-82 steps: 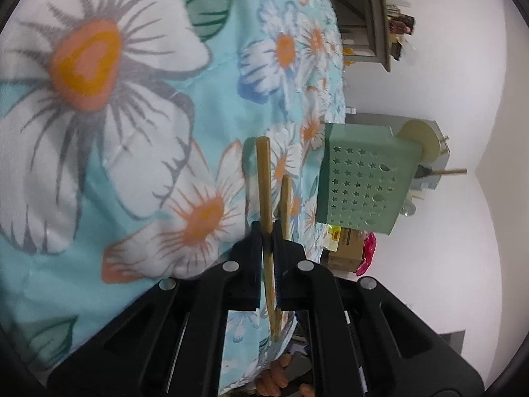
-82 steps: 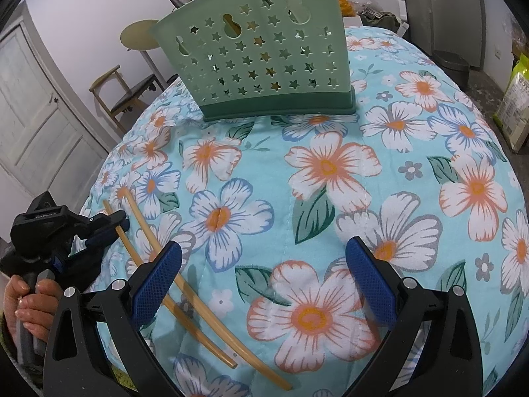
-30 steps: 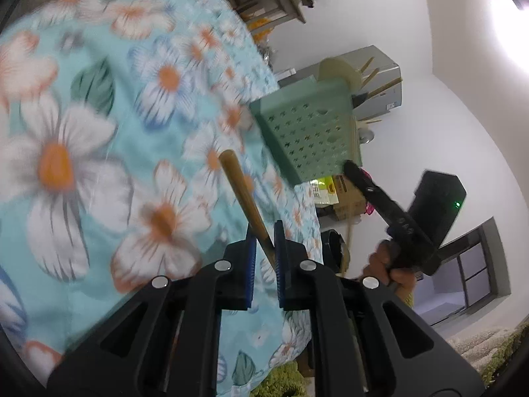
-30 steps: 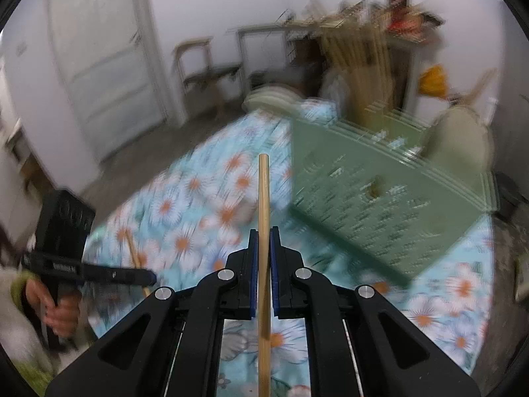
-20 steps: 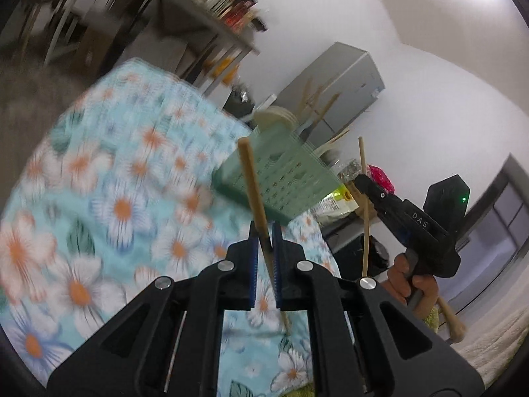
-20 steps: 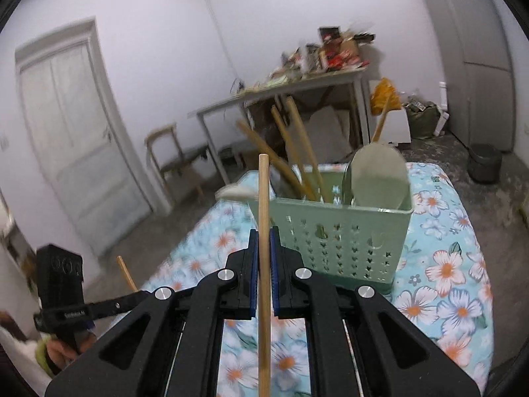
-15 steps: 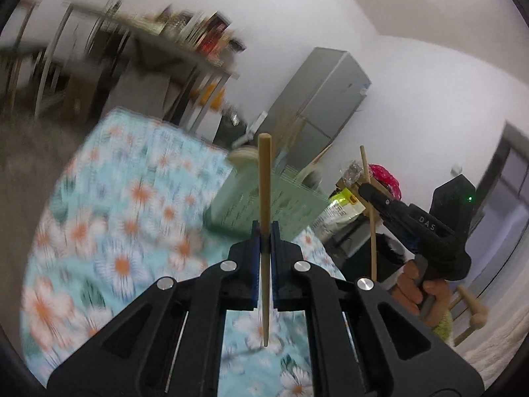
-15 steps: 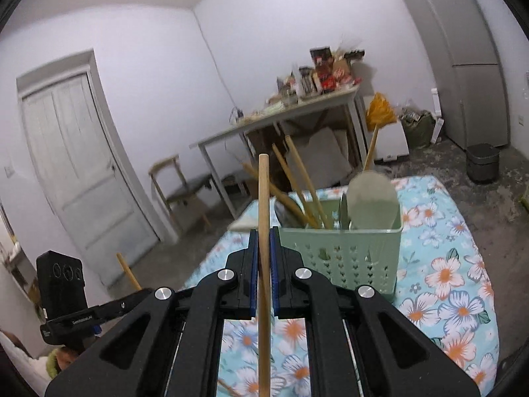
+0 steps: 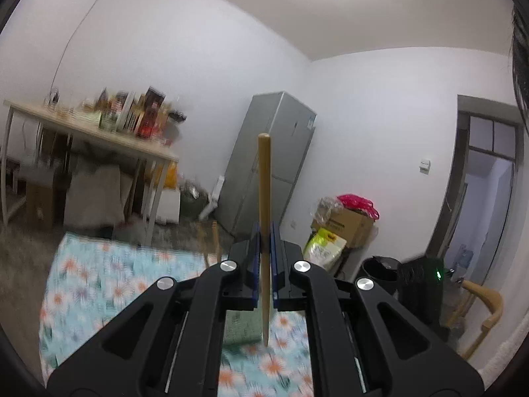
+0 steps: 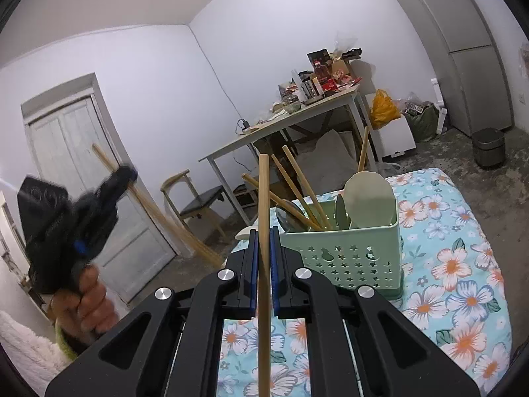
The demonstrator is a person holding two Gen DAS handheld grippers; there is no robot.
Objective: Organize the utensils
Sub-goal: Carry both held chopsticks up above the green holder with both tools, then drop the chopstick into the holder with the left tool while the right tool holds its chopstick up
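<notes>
My left gripper (image 9: 264,236) is shut on a wooden chopstick (image 9: 264,198) that stands upright between its blue pads, high above the floral cloth (image 9: 86,291). My right gripper (image 10: 263,238) is shut on a second wooden chopstick (image 10: 263,205), also upright. Ahead of the right gripper stands the green perforated utensil basket (image 10: 347,258), holding several chopsticks, spoons and a pale spatula. In the right wrist view the left gripper (image 10: 127,173) appears blurred at the left with its chopstick (image 10: 155,210) slanting. A green patch of the basket (image 9: 241,330) shows below the left jaws.
The basket stands on a table covered with a blue floral cloth (image 10: 463,264). Around it are a cluttered side table (image 10: 297,115), a wooden chair (image 10: 195,201), a grey fridge (image 9: 271,162), a white door (image 10: 82,165), a bin (image 10: 487,147) and a cardboard box (image 9: 347,228).
The left gripper has risen and rolled, so its chopstick went from slanted over the cloth to upright above the table. The right gripper lifted and levelled towards the basket, then held still.
</notes>
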